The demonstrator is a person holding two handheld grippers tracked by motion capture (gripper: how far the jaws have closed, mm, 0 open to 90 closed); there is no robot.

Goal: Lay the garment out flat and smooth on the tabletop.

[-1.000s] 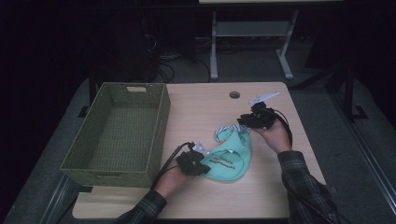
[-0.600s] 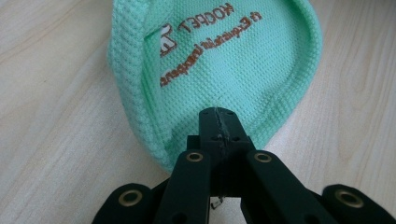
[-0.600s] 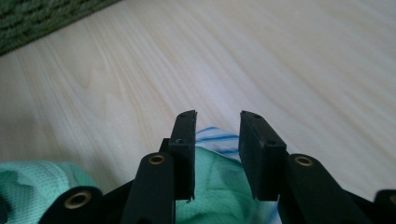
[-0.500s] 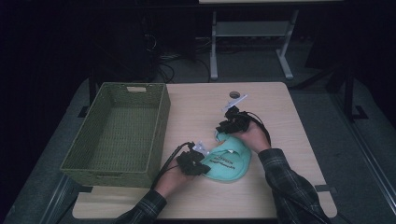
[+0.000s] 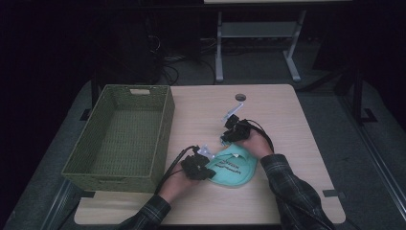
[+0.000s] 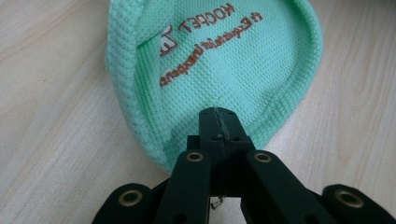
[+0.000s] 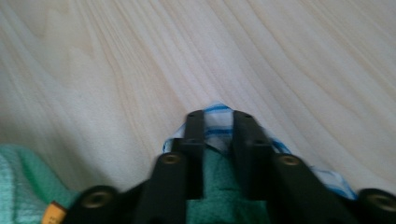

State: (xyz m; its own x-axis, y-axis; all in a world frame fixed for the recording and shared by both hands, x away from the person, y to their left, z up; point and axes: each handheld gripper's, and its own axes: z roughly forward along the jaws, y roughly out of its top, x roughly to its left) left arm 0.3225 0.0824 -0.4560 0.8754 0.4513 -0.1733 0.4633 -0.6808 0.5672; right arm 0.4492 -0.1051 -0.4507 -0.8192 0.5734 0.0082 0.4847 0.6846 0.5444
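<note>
Mint-green knit garment [image 5: 233, 166] lying flat on the table [image 5: 287, 124], between the two tongs: left tongs [image 6: 218, 122] clamped tight on its near hem, right tongs [image 7: 218, 122] just closing at its far edge, a blue-striped white trim [image 7: 218, 125] and green cloth between the jaws, with a narrow gap left. Judged light, soft and floppy, not fragile, likely to sag and slide on the smooth wood. Best taken at the thick rolled hem or the doubled trim, well inside the pads, never by a single thin layer.
</note>
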